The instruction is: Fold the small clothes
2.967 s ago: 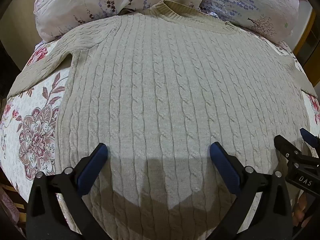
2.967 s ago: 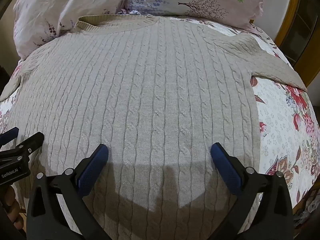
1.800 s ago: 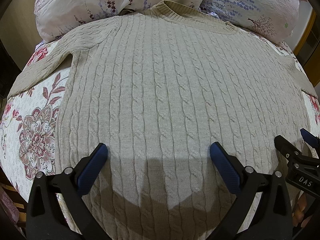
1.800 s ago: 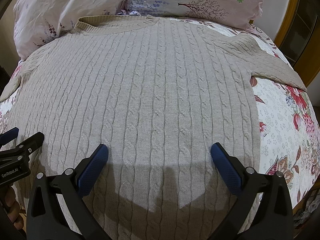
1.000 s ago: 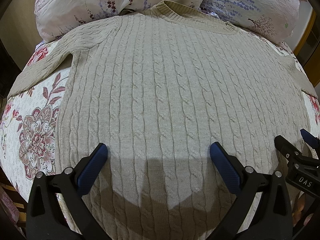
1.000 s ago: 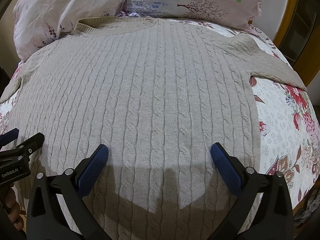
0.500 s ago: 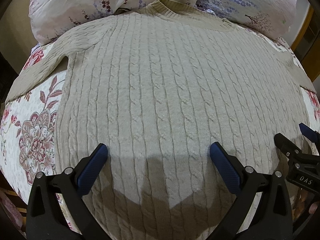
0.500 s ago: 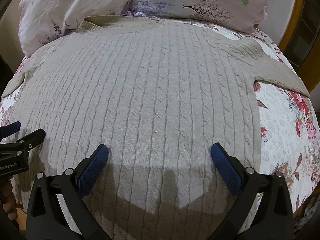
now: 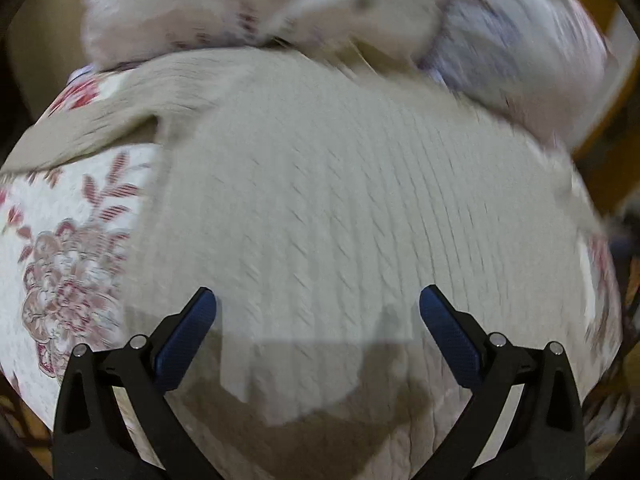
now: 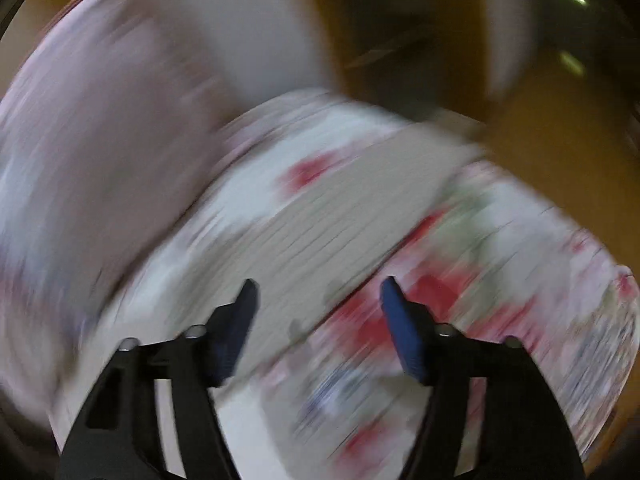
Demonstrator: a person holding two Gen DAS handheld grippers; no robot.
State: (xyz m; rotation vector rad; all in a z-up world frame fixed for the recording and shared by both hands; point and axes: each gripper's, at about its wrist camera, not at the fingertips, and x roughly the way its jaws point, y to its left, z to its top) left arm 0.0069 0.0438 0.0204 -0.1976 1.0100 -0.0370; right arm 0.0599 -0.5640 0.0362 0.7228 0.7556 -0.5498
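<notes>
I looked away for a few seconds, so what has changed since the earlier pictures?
The right gripper swung right, off the sweater's body, to its right sleeve, jaws narrower but open. The left gripper shifted slightly, open and empty. The sweater stays flat, unfolded.

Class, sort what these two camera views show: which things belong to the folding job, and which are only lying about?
Belongs to the job:
beige cable-knit sweater
its sleeve
left tongs, open
right tongs, open

Only lying about:
floral pillows
floral bedspread
</notes>
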